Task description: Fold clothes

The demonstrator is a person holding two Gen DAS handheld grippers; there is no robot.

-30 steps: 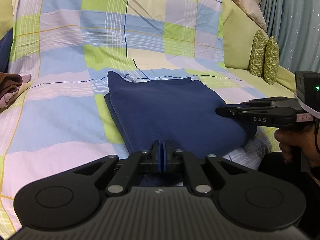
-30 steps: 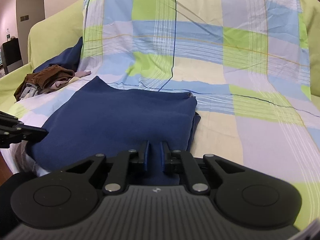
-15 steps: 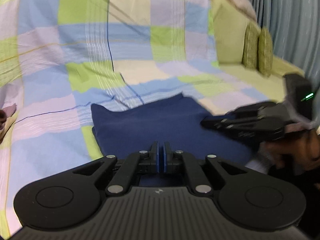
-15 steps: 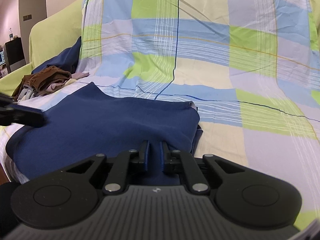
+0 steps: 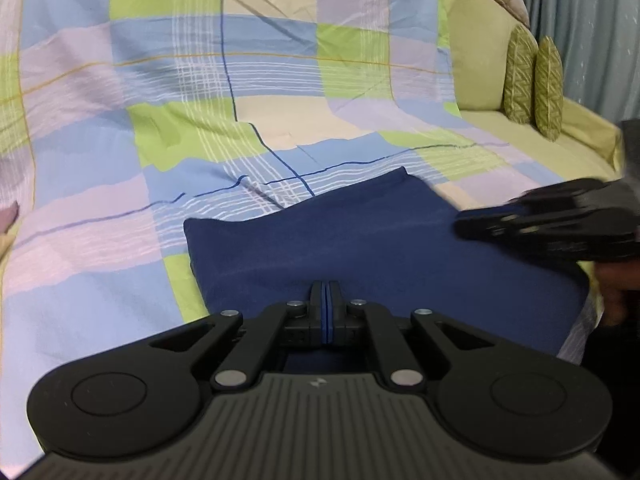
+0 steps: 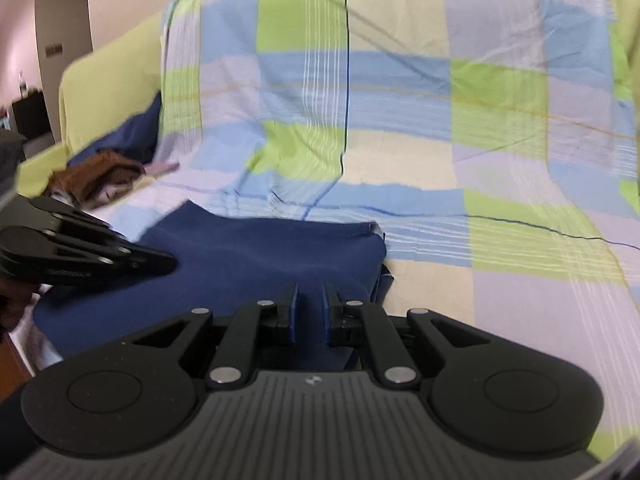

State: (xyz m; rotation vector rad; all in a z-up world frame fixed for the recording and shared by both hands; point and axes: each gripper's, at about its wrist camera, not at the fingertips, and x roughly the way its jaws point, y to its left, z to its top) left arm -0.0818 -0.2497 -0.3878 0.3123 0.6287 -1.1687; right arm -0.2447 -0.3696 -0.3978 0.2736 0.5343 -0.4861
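Observation:
A folded navy blue garment [image 5: 360, 236] lies flat on the checked sheet [image 5: 248, 80] over the sofa seat; it also shows in the right wrist view [image 6: 248, 256]. My left gripper [image 5: 327, 292] is shut and empty, just above the garment's near edge; it shows from the side in the right wrist view [image 6: 160, 262] over the garment's left part. My right gripper [image 6: 309, 300] has its jaws a little apart with nothing between them, over the garment's near right part; it shows in the left wrist view [image 5: 464, 228].
A pile of brown and other clothes [image 6: 100, 176] lies at the sofa's left end with a dark blue item [image 6: 132, 136] behind it. Two green patterned cushions [image 5: 534, 76] stand at the right end. A curtain [image 5: 592, 20] hangs at far right.
Both grippers have moved forward over the folded garment and closer to each other. The garment lies as before. The jaws have not changed.

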